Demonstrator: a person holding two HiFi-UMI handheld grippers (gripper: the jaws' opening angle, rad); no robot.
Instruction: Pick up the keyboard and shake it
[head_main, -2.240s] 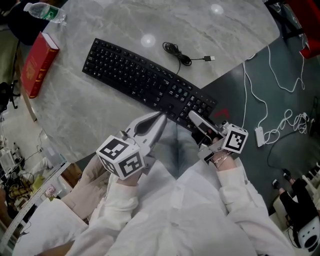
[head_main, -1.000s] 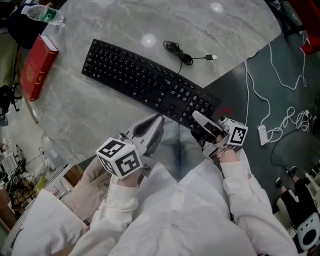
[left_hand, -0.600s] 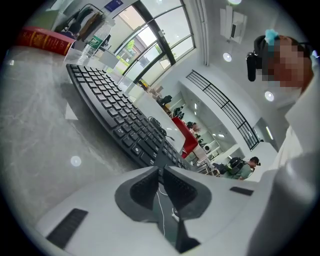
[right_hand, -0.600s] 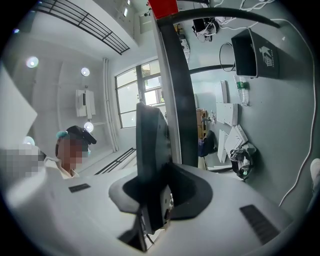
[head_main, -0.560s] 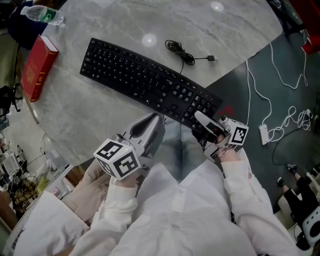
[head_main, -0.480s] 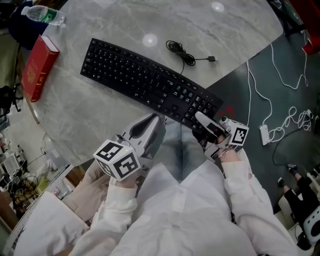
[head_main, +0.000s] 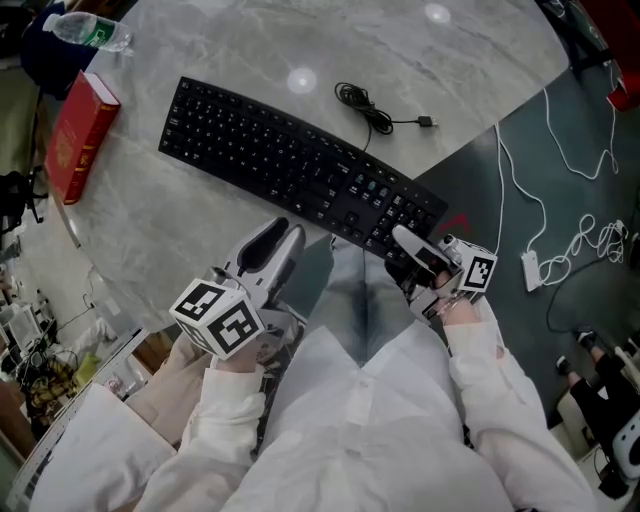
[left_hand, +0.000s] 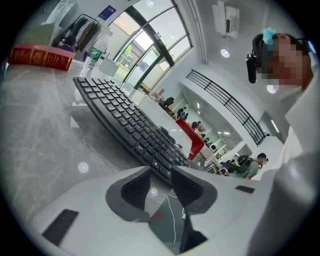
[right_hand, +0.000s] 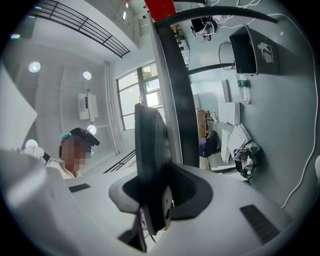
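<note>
A black keyboard (head_main: 290, 165) lies slantwise on the round marble table (head_main: 180, 235). My right gripper (head_main: 408, 247) is shut on the keyboard's near right corner, beyond the table's edge. In the right gripper view the keyboard's end (right_hand: 149, 145) stands as a dark slab pinched between the jaws of that gripper (right_hand: 155, 200). My left gripper (head_main: 277, 243) hangs open over the table's near edge, a little short of the keyboard's front side and apart from it. The left gripper view shows the keyboard (left_hand: 125, 125) ahead, with nothing between the jaws of the left gripper (left_hand: 160, 187).
A red book (head_main: 75, 125) and a water bottle (head_main: 85, 25) lie at the table's left edge. The keyboard's coiled cable with its USB plug (head_main: 375, 115) lies behind it. White cables (head_main: 570, 240) trail on the dark floor at right.
My left gripper has shifted left along the table's edge and its jaws have parted. The right gripper stays shut on the keyboard's corner; the keyboard has barely moved.
</note>
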